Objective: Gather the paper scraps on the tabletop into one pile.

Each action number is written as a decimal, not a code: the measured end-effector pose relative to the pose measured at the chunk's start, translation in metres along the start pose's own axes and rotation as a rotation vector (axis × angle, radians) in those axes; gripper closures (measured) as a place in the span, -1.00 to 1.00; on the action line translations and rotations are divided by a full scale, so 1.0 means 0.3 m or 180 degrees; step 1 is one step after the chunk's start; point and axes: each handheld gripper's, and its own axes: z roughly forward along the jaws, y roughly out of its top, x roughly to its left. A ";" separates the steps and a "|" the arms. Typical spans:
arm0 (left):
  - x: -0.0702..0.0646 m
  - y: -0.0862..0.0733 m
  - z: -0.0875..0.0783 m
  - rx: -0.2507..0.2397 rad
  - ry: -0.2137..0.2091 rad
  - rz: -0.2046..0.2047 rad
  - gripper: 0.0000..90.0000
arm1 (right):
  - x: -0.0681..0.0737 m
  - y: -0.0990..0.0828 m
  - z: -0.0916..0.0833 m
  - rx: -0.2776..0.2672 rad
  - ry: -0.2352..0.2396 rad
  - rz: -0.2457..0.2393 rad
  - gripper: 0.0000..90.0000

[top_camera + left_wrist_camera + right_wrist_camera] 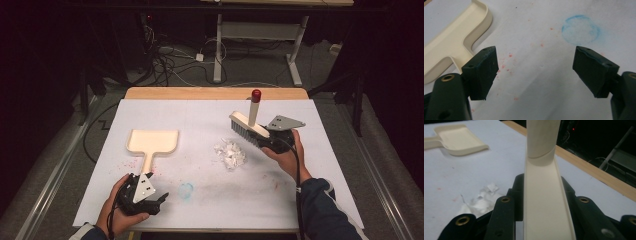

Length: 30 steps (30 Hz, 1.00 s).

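Right gripper [270, 139] carries the brush [248, 128] over the right part of the table [310, 165], just right of the paper scraps [230, 154].

The brush looks light and stiff, a smooth plastic body that could slip, so the jaws are clenched on its flat back near one end; a grip nearer the middle would probably turn less. Its long axis runs from the gripper toward the far left, bristles down, and the handle with the red tip [256, 95] stands up. The left gripper [150, 199] rests released and holds nothing, at the near left beside the handle of the dustpan [152, 141].
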 end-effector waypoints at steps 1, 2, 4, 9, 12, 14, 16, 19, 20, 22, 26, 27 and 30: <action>0.000 0.001 0.001 0.0013 -0.0001 0.0015 -0.55 | -0.004 -0.005 0.019 0.0028 -0.0008 -0.0030 0.50; 0.000 0.001 0.002 0.0015 0.0000 0.0017 -0.55 | -0.007 -0.009 0.038 0.0049 -0.0017 -0.0054 0.50; 0.000 0.001 0.003 0.0005 -0.0005 -0.0001 -0.55 | -0.012 -0.013 0.078 0.0085 -0.0001 -0.0090 0.50; -0.001 0.001 0.003 0.0013 -0.0003 0.0026 -0.55 | -0.017 -0.023 0.157 0.0123 0.0029 -0.0028 0.50; -0.002 -0.003 0.006 0.0023 -0.0021 0.0020 -0.55 | 0.000 -0.023 0.170 0.0076 0.0221 -0.0045 0.50; -0.002 -0.005 0.006 0.0052 -0.0007 0.0032 -0.55 | 0.014 -0.026 0.166 0.0074 0.0346 -0.0122 0.49; -0.003 -0.004 0.001 0.0027 0.0021 0.0020 -0.55 | 0.029 -0.031 0.151 0.0066 0.0486 -0.0245 0.49; -0.006 -0.003 -0.003 0.0012 0.0032 0.0019 -0.55 | 0.041 -0.040 0.130 0.0048 0.0641 -0.0334 0.49; -0.006 -0.003 -0.003 0.0021 0.0033 0.0024 -0.55 | 0.047 -0.044 0.119 0.0053 0.0686 -0.0353 0.49; -0.007 -0.001 -0.001 0.0052 0.0023 0.0053 -0.55 | 0.052 -0.052 0.099 0.0044 0.0809 -0.0403 0.49; -0.012 0.004 0.002 0.0026 0.0029 0.0039 -0.55 | 0.063 -0.059 0.068 0.0003 0.0892 -0.0455 0.50; -0.012 0.004 0.003 0.0030 0.0032 0.0039 -0.55 | 0.066 -0.059 0.065 -0.0008 0.0861 -0.0475 0.50; -0.011 0.005 0.003 0.0053 0.0027 0.0058 -0.55 | 0.075 -0.058 0.056 -0.0039 0.0694 -0.0474 0.50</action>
